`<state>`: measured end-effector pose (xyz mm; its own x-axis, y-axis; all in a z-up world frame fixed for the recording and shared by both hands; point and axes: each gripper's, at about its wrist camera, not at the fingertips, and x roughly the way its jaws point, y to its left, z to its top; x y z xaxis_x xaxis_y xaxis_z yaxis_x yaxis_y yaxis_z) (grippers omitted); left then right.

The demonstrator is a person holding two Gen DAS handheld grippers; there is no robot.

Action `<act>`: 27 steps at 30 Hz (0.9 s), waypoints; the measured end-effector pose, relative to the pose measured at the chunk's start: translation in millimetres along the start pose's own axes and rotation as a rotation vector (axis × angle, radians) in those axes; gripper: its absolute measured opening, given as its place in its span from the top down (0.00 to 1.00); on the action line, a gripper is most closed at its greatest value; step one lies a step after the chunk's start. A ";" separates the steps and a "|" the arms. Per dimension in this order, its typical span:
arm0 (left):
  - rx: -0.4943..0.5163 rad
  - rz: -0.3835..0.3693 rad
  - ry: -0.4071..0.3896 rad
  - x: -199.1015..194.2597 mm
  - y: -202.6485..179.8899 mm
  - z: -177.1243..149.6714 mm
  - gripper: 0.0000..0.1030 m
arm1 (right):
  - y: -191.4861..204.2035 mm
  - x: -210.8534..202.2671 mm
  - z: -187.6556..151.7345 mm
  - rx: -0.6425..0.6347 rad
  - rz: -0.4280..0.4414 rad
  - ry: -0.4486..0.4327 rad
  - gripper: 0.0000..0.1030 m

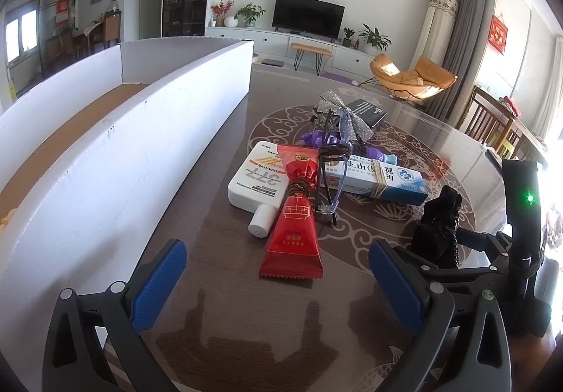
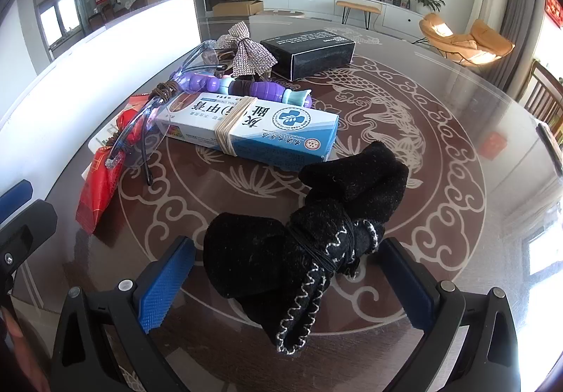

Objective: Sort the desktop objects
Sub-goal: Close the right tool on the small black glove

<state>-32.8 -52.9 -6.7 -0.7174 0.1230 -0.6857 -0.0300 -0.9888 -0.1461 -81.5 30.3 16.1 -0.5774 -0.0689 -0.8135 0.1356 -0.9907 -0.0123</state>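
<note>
Sorting looks barely begun; the white box point(image 1: 116, 160) at the table's left shows mostly bare cardboard floor, with only a yellowish scrap at its near edge; the pile of red packet point(image 1: 293, 233), white bottle point(image 1: 253, 181), blue carton point(image 2: 253, 124), glasses point(image 1: 330, 174) and purple toy point(image 2: 246, 88) lies untouched on the table point(image 2: 440, 153); the right gripper point(image 2: 285, 279) stands spread around the black cloth bundle point(image 2: 299, 241), not yet pinching it; the left gripper point(image 1: 278, 286) hangs wide apart, holding nothing
</note>
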 end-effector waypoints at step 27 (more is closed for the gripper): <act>0.167 0.015 0.100 47.9 -38.1 50.2 0.00 | -27.2 -13.9 -3.6 -0.023 0.070 -0.056 0.48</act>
<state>-101.0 -13.5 1.8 -0.6462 0.1077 -0.7556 -0.1408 -0.9898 -0.0206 -74.2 58.6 25.6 -0.6098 -0.1451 -0.7792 0.1956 -0.9802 0.0294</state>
